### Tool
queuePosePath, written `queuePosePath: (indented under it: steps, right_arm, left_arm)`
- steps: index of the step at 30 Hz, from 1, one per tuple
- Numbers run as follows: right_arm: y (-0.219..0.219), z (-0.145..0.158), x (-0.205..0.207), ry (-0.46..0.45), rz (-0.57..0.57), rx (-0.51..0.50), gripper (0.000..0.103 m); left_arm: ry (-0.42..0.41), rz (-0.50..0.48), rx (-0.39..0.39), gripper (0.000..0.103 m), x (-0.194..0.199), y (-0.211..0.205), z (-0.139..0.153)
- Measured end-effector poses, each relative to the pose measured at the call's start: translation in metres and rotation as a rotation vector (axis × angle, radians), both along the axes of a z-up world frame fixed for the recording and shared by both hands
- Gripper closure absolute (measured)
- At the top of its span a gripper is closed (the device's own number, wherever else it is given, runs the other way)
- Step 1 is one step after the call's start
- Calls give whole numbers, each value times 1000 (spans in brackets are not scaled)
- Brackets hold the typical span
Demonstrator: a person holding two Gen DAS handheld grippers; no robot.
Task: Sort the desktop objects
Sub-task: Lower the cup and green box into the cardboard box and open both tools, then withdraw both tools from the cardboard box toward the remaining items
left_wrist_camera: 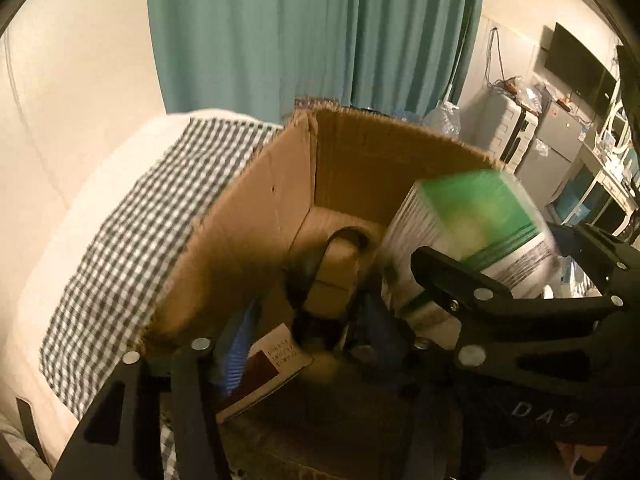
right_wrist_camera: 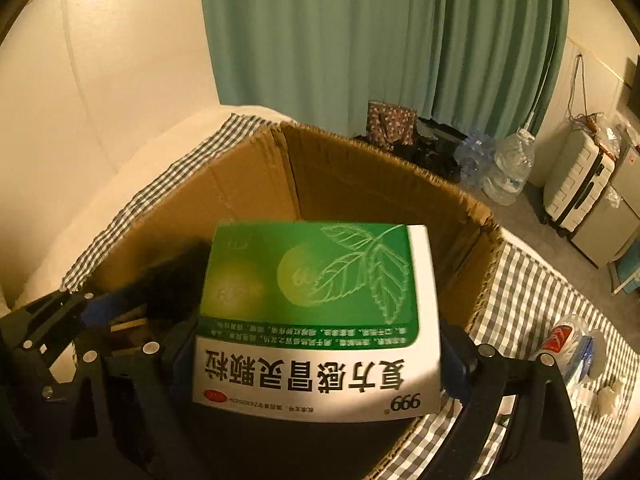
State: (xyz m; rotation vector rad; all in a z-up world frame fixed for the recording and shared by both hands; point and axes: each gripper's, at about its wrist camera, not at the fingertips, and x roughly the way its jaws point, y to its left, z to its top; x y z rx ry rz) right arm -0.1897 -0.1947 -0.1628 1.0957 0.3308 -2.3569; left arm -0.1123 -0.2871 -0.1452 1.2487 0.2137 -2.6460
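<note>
An open cardboard box stands on a checked tablecloth. My right gripper is shut on a green and white medicine box and holds it over the cardboard box's opening. In the left wrist view the same medicine box shows blurred at the right, inside the cardboard box. My left gripper reaches into the cardboard box and its jaws are open, around a small brown carton with a dark strap. The left gripper also shows at the left of the right wrist view.
A white-labelled packet lies in the cardboard box near my left fingers. A crumpled plastic bottle and scraps lie on the cloth at right. A teal curtain, water jugs and a suitcase stand beyond the table.
</note>
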Motion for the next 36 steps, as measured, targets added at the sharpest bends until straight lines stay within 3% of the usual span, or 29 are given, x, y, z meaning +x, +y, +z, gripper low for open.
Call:
queuePosePath:
  steps: [4, 14, 24, 36]
  right_arm:
    - [3, 18, 8, 62, -5, -39, 1]
    - [16, 59, 21, 118, -26, -114, 0]
    - [38, 101, 49, 163, -49, -160, 0]
    - [66, 155, 94, 262, -61, -195, 0]
  left_arm:
    - [33, 13, -5, 35, 5, 0, 15]
    - [93, 35, -23, 28, 18, 3, 50]
    - [202, 42, -48, 1, 42, 17, 94]
    - [298, 66, -67, 0, 77, 32, 137]
